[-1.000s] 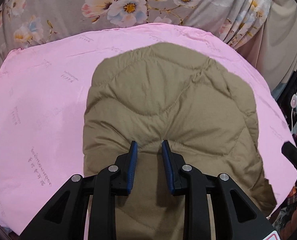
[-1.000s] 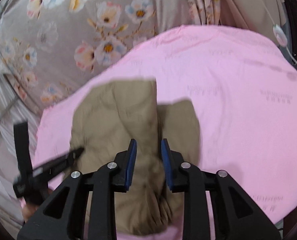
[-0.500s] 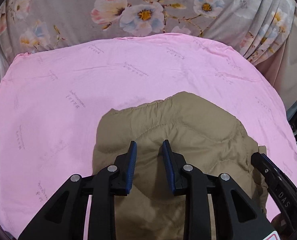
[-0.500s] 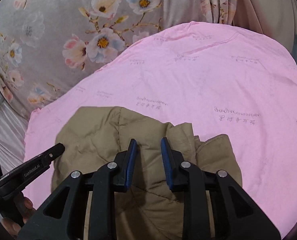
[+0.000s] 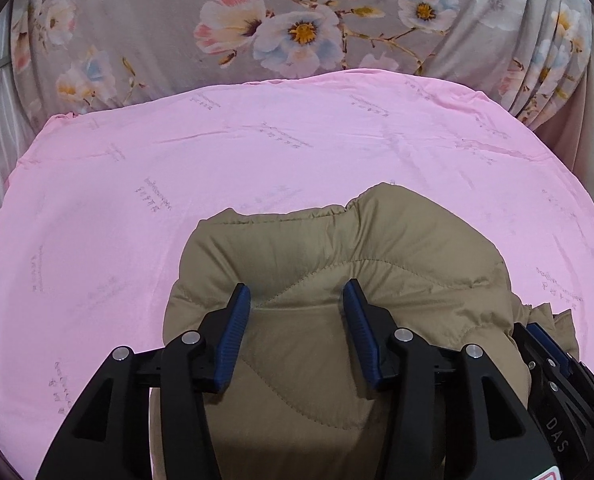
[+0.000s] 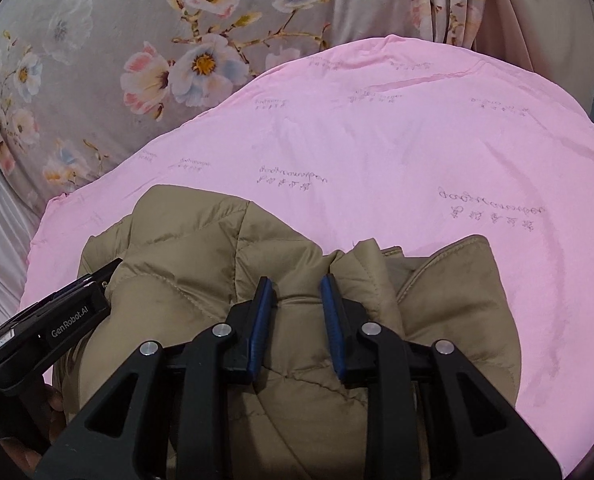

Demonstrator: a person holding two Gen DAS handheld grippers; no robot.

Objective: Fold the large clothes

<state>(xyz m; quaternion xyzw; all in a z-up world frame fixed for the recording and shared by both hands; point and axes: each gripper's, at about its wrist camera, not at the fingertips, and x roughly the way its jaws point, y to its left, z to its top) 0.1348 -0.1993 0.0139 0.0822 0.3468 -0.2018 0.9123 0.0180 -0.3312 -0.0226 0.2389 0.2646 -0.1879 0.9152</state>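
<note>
The khaki quilted down jacket [image 5: 337,264] lies bunched in a thick bundle at the near side of the pink sheet [image 5: 257,152], well short of the floral curtain [image 5: 297,20] hanging behind. It looks light and puffy, soft all through, with a smooth shell that I would expect to slide and spring back open once let go; a seam line or a doubled edge looks a surer place to pinch than the middle of a padded panel. From the right side I can see a loose flap [image 6: 457,300] spilling out toward the bare sheet, which probably still needs tucking. The left gripper [image 5: 297,300] sits low over the bundle's top, tilted down at it, and its jaws are opening, padding rising between the blue pads [image 5: 237,328] without being squeezed. The right gripper [image 6: 295,292] angles down onto a ridge of fabric at the bundle's middle; its jaws stand fairly close with a fold bulging between them, but I cannot tell whether they truly pinch it. The two tools work just beside each other.
</note>
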